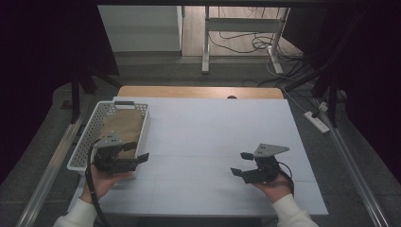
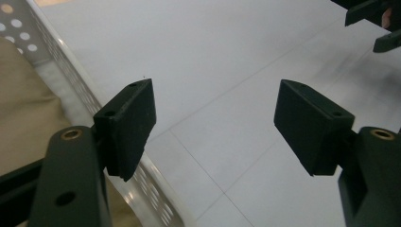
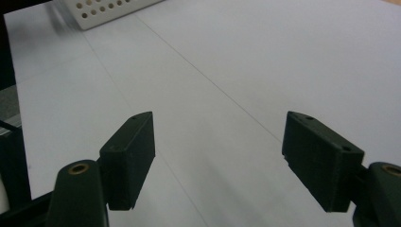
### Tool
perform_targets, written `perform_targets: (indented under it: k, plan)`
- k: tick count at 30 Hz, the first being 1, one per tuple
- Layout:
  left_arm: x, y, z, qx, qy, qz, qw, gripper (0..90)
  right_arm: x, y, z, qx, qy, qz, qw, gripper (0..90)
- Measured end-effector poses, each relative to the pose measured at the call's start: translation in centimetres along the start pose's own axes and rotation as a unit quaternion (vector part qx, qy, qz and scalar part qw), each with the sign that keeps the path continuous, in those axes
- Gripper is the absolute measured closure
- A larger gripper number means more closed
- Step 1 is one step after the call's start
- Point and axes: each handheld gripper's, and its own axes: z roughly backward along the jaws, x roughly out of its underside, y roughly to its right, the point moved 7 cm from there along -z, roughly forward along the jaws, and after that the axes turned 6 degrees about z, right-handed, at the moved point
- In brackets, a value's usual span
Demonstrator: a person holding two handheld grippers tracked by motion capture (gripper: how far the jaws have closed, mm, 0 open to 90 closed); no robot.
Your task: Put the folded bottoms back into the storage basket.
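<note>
A tan folded cloth (image 1: 122,126) is seen lying inside a white perforated basket (image 1: 90,130) at the left edge of the white desk (image 1: 213,127) — what the cloth is exactly cannot be told from the dim high view. The left claw (image 1: 140,158) is held over the basket's near right corner, just beside the cloth, its jaws spread apart with nothing between them; in the left gripper view one jaw is seen above the basket's rim (image 2: 75,80) and the other above bare desk. The right claw (image 1: 240,163) is held well apart from the basket, low over the open desk — it too is released, and nothing is gripped.
</note>
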Motion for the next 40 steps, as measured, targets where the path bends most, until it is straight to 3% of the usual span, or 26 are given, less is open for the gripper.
perform_targets:
  k: [9, 16, 40]
  plan:
    - [1.4, 0.8, -0.2, -0.003, 0.001, -0.01, 0.9999, 28.6, 2.7, 2.0, 3.9, 0.039, 0.018, -0.028, 0.9987, 26.4]
    - [1.8, 0.7, -0.7, -0.003, -0.005, -0.01, 0.9999, 28.8, 3.4, 2.6, 3.9, 0.045, 0.007, -0.021, 0.9987, 26.4]
    - [1.8, 0.7, -0.6, -0.002, -0.006, -0.014, 0.9999, 27.1, 3.2, 2.2, 3.5, 0.039, 0.003, -0.003, 0.9992, 26.3]
